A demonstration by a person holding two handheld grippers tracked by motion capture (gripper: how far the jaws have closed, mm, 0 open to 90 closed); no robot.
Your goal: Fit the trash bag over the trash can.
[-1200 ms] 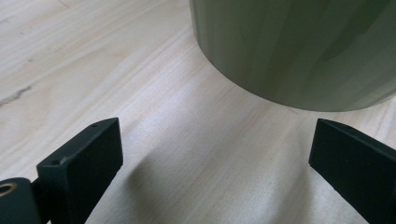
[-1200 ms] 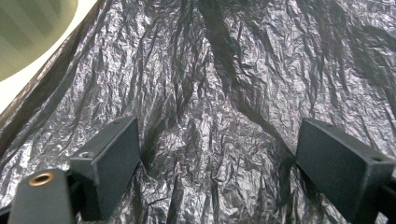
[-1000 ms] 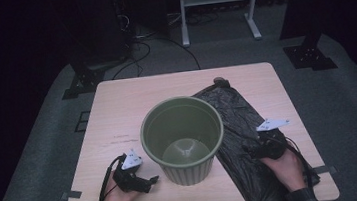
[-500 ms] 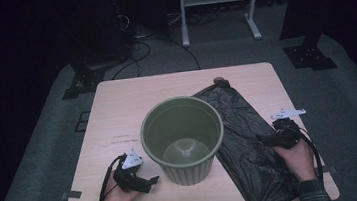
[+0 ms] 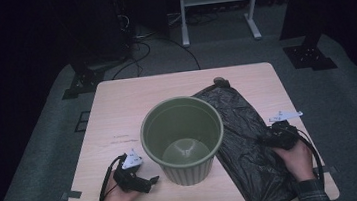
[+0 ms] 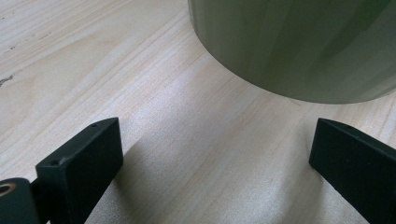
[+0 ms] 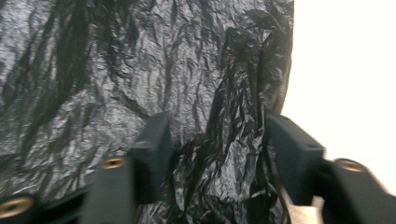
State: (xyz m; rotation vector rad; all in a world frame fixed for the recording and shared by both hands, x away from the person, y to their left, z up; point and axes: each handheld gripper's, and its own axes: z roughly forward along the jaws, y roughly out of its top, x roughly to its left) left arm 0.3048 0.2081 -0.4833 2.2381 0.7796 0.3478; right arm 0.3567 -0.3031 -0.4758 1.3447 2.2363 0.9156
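My right tool [image 5: 276,135] rests on the black bin bag [image 5: 243,139], jaws spread, with a raised fold of film standing between them but not yet pinched; in the right gripper view the fold [image 7: 219,140] sits in the gap, near the bag's edge by the bare counter. My left tool [image 5: 137,181] lies low on the counter [image 5: 118,117] at 8 o'clock from the green bin [image 5: 183,137], jaws spread wide and holding nothing; in the left gripper view the bin wall [image 6: 299,46] stands just beyond them, apart from both.

The bag lies flat and crumpled at 3 o'clock from the bin, its near end hanging over the counter's front edge.

Step in hand, as I judge it: gripping the bag to lift it toward the bin.

1. Close the right tool on the raised fold only. The film is thin and slippery; a shallow bite is likely to slip out.
2. Take one layer if the mouth is to be opened, which cannot be told from here.
3. Lift slowly so that the bag does not drag against the bin.

My right hand [image 5: 295,156] lies flat over the bag, wrist low, tool pointing to 11 o'clock. My left hand [image 5: 119,199] rests on the counter, tool pointing to 3 o'clock at the bin's base.
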